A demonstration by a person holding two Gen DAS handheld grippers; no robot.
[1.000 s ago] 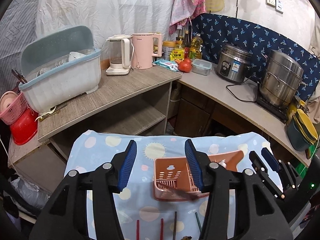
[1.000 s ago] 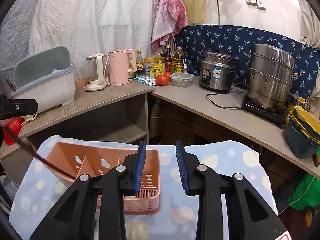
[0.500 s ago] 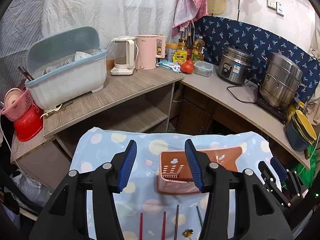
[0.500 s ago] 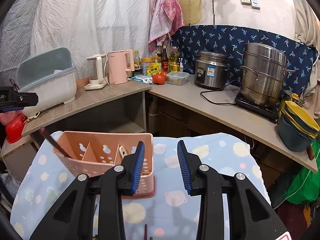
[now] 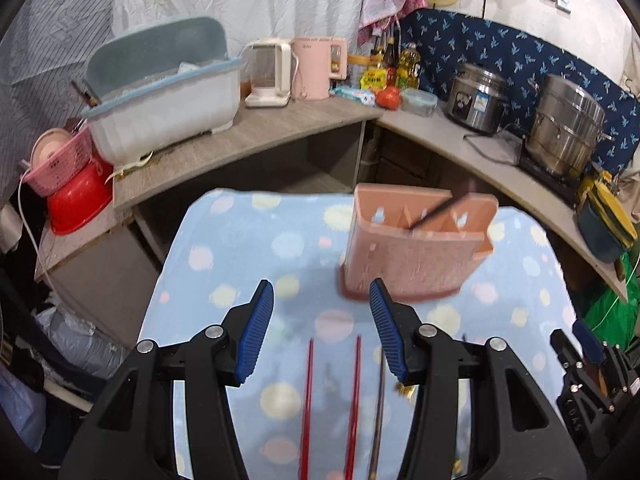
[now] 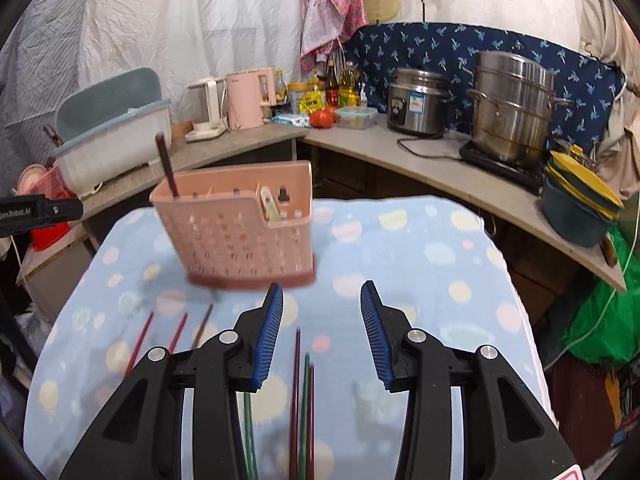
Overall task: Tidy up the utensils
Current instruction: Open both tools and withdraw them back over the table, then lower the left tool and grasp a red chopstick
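Now the pink holder (image 6: 240,224) stands upright on the blue dotted cloth (image 6: 420,264), and it is the thing to find everything else by.

Far left of the holder and behind it, a white dish tub (image 5: 168,108) sits on the wooden counter (image 5: 248,140), with a red bowl (image 5: 78,204) lower down beside it.

Inside the holder, at its left end in the right wrist view, one dark chopstick (image 6: 167,170) leans and pokes out over the rim. A pale utensil (image 6: 270,206) sits in the part at its right end.

In front of the holder, two red chopsticks (image 5: 330,400) lie flat on the cloth, side by side but apart. A dark chopstick (image 5: 378,412) lies just to their right. The left gripper (image 5: 322,330) hangs over these sticks. Its blue fingers are spread wide and pinch nothing.

More to the right, still in front of the holder, a dark red stick and a green stick (image 6: 306,408) lie close together. The right gripper (image 6: 322,332) hangs over them, its fingers spread wide too, with nothing between them.

Far right of the holder and behind it stands a big steel pot (image 6: 512,108).
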